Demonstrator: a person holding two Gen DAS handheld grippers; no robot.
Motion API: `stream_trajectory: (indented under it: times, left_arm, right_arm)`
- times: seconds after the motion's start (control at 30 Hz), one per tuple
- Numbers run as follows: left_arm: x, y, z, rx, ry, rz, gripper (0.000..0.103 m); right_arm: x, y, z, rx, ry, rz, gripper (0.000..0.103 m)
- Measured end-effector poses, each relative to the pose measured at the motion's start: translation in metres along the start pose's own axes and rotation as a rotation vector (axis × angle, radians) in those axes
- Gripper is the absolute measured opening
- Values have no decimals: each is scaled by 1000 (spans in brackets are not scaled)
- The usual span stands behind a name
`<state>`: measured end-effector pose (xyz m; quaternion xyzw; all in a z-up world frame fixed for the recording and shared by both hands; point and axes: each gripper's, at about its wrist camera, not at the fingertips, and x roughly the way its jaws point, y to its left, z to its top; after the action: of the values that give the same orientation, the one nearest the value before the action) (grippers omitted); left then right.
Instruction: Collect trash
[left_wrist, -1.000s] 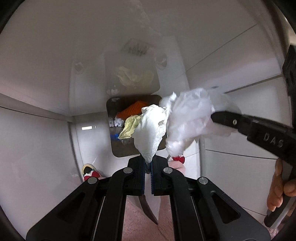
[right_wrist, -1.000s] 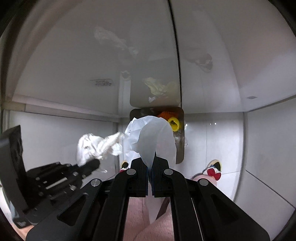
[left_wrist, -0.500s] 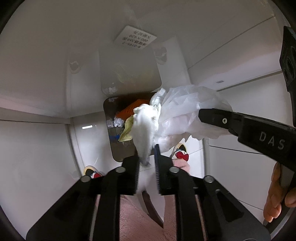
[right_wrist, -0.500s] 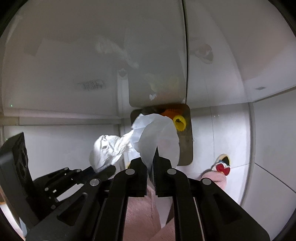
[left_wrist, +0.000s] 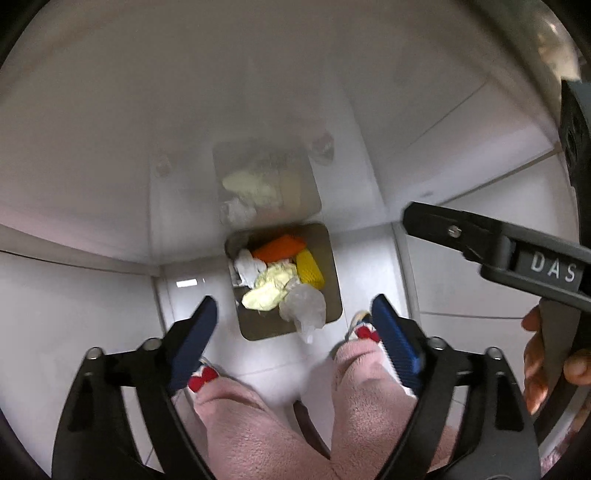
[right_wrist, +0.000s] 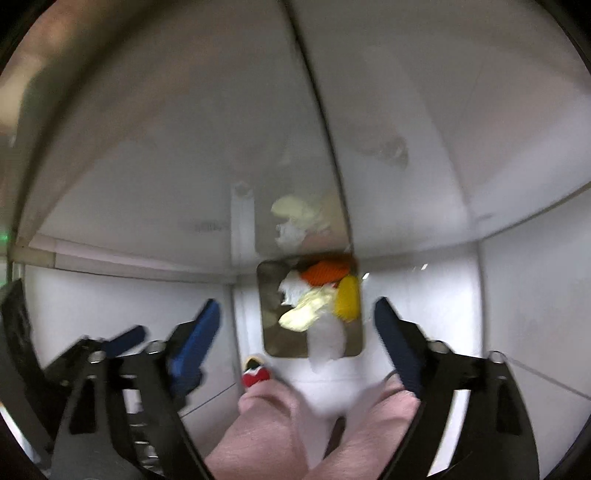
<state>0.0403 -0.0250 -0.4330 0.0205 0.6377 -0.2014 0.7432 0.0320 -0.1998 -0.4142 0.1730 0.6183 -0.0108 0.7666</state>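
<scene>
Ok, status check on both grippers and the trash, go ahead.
Left gripper, right gripper: fingers just opened, nothing held. Crumpled white plastic wrap dropping at square steel bin; white tissue falling. Nothing in the way.

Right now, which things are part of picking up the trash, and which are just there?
For the job:
- trash bin
- falling white wad
- clear plastic piece
- left gripper, open
- right gripper, open

Just there:
- white wall
- pink trousers
- slippers
</scene>
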Motion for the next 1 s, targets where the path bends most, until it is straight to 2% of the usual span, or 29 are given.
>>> stream_trajectory:
  times: [0.03,0.1,0.43,0.7,1.0]
  left_arm:
    - [-14,0,1,-2,-23,6,91]
    - [-33,2,2,-7,-61,13,95]
    - [-149,-6,10,-26,-245,65,95]
    - [-236,-17,10,-32,-395,100,95]
    - [-305,-31,5,-1,-523,154,95]
  right_arm:
    - [-10,0,1,-8,-15,-8,97]
    - [-32,-1,2,-20,-52,-16,99]
    - [-137,12,15,-83,-239,-50,100]
    - [-213,27,11,-112,-390,-58,100]
    - [-291,28,8,-132,-567,-112,100]
